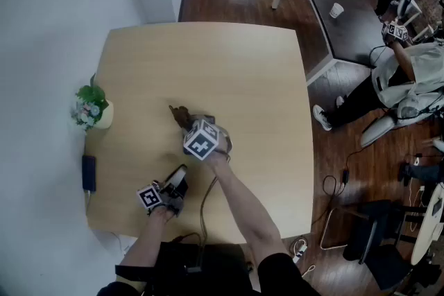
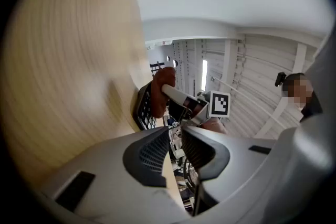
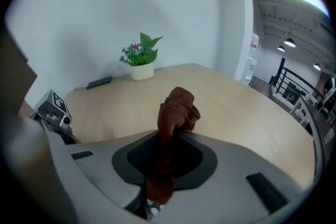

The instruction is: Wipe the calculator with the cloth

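Right tool [image 3: 173, 139] clenched on brown cloth [image 3: 178, 107], which lies against the calculator [image 2: 143, 107]. Left tool [image 2: 176, 136] a slit apart, gripping nothing.

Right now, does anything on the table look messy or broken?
Nothing looks spilled or broken. The flower pot stands upright on the table. Only the brown cloth looks untidy: it is scrunched into a lump in the right gripper.

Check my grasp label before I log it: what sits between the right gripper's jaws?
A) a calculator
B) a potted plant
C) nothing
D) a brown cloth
D: the right gripper has its jaws closed on the brown cloth, which bunches up past their tips.
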`<state>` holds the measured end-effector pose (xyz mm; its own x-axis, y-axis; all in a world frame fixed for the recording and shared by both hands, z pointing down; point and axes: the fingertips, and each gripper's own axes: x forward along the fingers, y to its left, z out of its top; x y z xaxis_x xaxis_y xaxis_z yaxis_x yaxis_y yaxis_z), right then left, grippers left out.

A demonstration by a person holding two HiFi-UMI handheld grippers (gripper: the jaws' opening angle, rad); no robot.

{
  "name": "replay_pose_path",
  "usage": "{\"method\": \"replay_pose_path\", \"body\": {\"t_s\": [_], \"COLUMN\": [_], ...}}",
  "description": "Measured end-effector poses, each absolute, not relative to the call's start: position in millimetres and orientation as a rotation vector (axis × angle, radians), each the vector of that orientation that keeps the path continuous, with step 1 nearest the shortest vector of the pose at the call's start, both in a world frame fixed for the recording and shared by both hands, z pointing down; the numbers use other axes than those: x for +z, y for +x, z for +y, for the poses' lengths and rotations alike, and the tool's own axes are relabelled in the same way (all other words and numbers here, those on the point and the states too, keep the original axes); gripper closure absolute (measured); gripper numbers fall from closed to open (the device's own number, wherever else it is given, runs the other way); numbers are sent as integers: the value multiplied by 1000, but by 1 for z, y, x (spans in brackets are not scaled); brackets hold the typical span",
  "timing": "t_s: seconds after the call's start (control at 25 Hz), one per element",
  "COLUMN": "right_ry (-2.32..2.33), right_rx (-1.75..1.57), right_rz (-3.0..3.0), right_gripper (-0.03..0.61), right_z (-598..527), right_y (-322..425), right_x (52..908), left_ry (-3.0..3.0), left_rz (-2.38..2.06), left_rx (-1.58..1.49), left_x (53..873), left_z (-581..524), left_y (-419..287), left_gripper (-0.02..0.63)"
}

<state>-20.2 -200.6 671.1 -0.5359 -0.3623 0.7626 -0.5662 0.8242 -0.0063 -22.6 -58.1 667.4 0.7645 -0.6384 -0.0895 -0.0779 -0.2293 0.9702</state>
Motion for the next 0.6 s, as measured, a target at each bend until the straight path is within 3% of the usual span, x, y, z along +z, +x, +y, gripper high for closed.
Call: {"method": "replay_pose_path", "body": {"t_s": [0.2,0.44,0.6], "right_ry": [759,1016,967], "right_rx": [353,535,510], "right_rz": [-2089,-1909,-2076], "right_gripper": [514,514,515], "right_z": [-207,-185,-193], "right_y": [7,114,64], "right_x": [681,683,662], "left_ry": [1705,1590,1599], "left_rz": [-511,-489,-484], "left_rx": [-618,-685,-687], "left_x": [669,675,675], "left_z": [-68,-73,-74], "left_y": [-37,-51,-53], "left_gripper": [539,555,555]}}
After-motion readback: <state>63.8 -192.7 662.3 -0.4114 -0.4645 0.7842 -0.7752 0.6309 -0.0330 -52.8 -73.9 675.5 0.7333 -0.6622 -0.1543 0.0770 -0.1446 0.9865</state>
